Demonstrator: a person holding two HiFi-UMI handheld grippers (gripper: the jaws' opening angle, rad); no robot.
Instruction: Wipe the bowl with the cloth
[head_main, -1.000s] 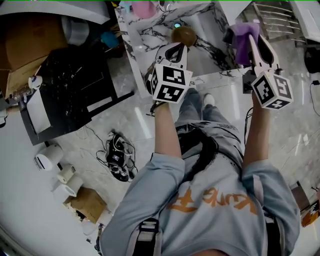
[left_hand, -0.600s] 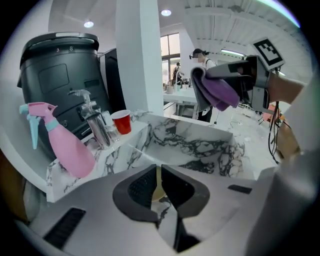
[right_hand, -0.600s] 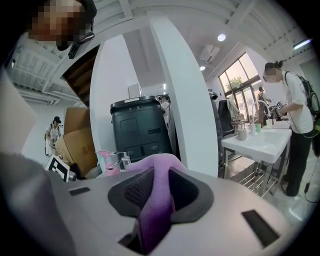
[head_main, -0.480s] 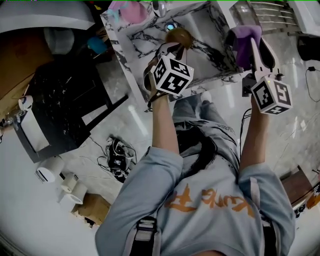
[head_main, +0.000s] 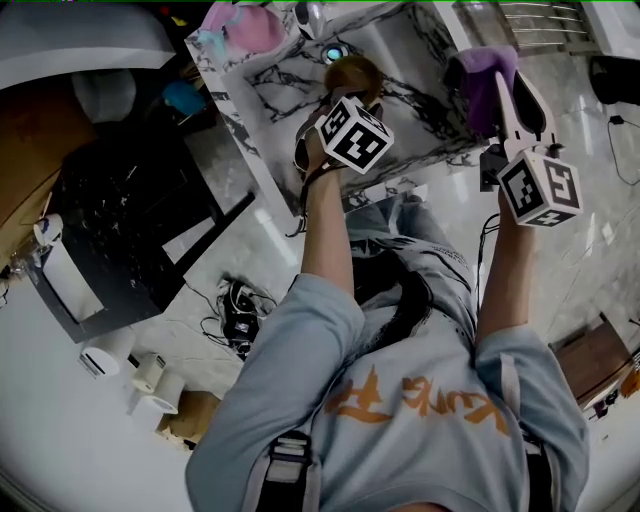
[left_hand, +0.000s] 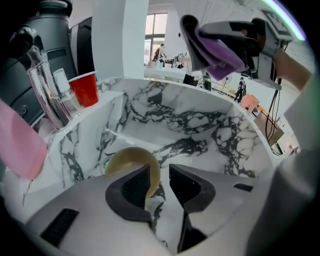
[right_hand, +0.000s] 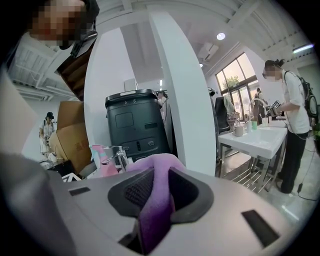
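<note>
One marble sink (head_main: 425, 115) lies below two grippers. The left gripper (left_hand: 159, 181) has its jaws clamped on the rim of the one tan bowl (left_hand: 129, 159), held tilted over the basin. The right gripper (right_hand: 161, 190), raised beside the sink, pinches one purple cloth (head_main: 485, 80). One red cup (left_hand: 85, 89) stands on the ledge.

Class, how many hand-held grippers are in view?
2. The left hand-held gripper grips the round brown bowl over the marble sink; the right hand-held gripper holds the purple cloth, raised nearby.
</note>
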